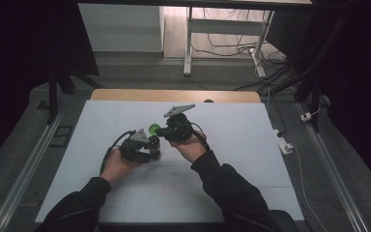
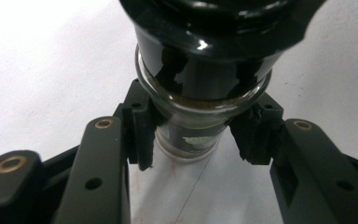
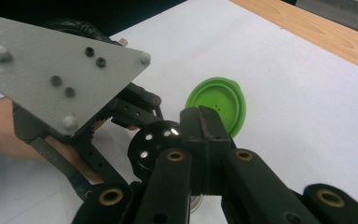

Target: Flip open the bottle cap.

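My left gripper (image 2: 196, 140) is shut on a small glass jar (image 2: 200, 100), its pads pressing either side of the narrow part below the jar's wide black top. In the high view the left gripper (image 1: 149, 146) sits low over the white table with the jar (image 1: 154, 144) at its tip. The black top (image 3: 154, 140) has round holes in it. My right gripper (image 3: 203, 126) has its jaws together, pinching the edge of a round green lid (image 3: 221, 102). It hovers just right of and above the jar, right gripper (image 1: 161, 130) with the lid (image 1: 153, 129) at its tip.
A white sheet (image 1: 232, 145) covers the table, with a wooden edge (image 1: 174, 95) at the far side. The left gripper's grey three-cornered plate (image 3: 60, 74) is close beside the right jaws. A white frame (image 1: 188, 43) and cables (image 1: 270, 63) stand on the floor beyond.
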